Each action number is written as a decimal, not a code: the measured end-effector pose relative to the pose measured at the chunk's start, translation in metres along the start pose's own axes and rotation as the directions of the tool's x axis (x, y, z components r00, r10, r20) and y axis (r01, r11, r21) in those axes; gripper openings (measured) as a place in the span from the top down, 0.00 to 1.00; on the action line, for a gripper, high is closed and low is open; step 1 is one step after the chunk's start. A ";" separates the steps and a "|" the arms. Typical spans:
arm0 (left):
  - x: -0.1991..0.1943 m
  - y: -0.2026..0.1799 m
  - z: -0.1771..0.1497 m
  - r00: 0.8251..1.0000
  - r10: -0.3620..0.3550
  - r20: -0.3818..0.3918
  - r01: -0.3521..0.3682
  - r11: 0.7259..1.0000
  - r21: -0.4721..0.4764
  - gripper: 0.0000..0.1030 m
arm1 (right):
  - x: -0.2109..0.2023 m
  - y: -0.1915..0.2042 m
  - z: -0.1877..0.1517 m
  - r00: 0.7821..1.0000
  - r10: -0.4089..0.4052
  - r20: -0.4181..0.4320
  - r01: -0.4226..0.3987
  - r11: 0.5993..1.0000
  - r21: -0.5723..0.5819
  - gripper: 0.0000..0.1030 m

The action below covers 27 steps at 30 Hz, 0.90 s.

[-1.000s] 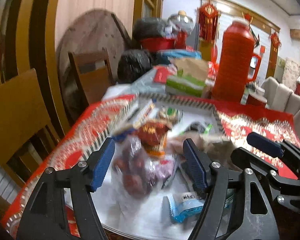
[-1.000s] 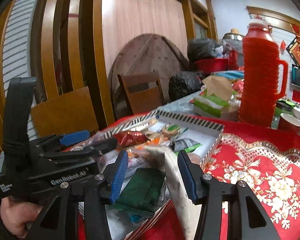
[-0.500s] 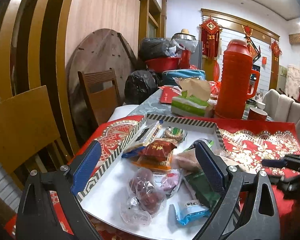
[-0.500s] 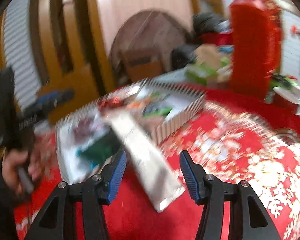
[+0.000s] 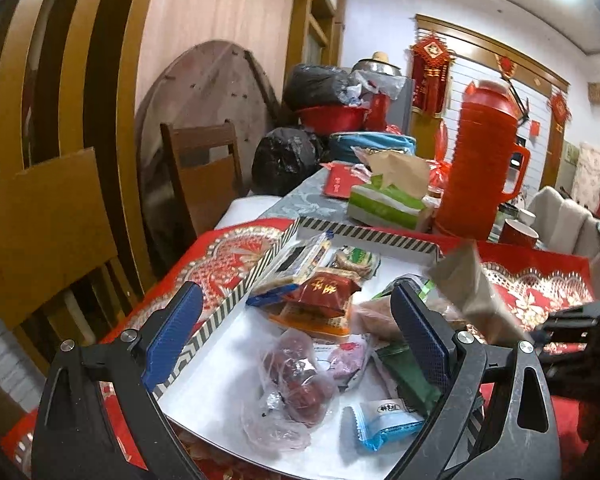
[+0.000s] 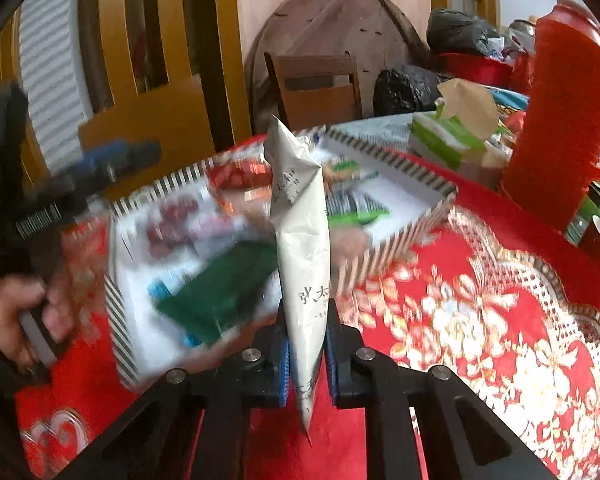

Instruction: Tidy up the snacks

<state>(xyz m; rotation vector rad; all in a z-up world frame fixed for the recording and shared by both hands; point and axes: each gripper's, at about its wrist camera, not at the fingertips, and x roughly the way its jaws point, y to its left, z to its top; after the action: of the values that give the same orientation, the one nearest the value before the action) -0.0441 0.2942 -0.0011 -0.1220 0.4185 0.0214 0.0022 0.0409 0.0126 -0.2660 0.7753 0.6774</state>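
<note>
Over red floral worktop cloth (image 6: 480, 320), right tongs (image 6: 306, 354) just clamped shut on tall white foil snack pouch (image 6: 300, 232); half a second back, jaws apart with pouch loose between them. Pouch now upright, lifted clear of striped-rim white tray (image 6: 416, 220), blocking tray centre in right view; in left view, at 3 o'clock of tray. Left tongs (image 5: 296, 332) spread wide, nothing between pads, hovering over tray's near end; widened over last second. Remaining in tray: clear bag of dark red fruit (image 5: 296, 376), red wrapped cake (image 5: 324, 290), dark green packet (image 5: 408, 380), blue-white sachet (image 5: 384, 420). Reads as first pick secured, sorting barely begun. Pouch destination unknown.
</note>
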 end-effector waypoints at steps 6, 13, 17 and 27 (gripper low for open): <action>0.003 0.004 -0.001 1.000 0.002 -0.016 -0.002 1.000 -0.022 0.08 | 0.012 -0.001 0.057 0.999 -0.001 0.044 -0.004 0.994 0.112 0.86; -0.004 -0.012 -0.003 0.999 -0.034 -0.006 0.034 0.998 0.051 0.08 | 0.037 0.001 0.081 0.998 -0.053 0.037 0.044 0.974 0.222 0.70; -0.010 -0.021 -0.005 0.998 -0.053 0.015 0.052 0.995 0.089 0.08 | 0.006 0.003 0.051 0.989 -0.051 0.137 0.010 0.958 0.285 0.57; -0.001 -0.024 -0.001 0.989 -0.016 -0.145 0.033 0.992 0.120 0.04 | -0.050 0.064 -0.041 0.944 -0.023 0.330 -0.053 0.974 0.222 0.52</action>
<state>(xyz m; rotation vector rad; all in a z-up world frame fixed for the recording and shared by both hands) -0.0439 0.2708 0.0010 -0.0077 0.5614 -0.0376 -0.0882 0.0480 0.0215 0.0651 0.5257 0.6204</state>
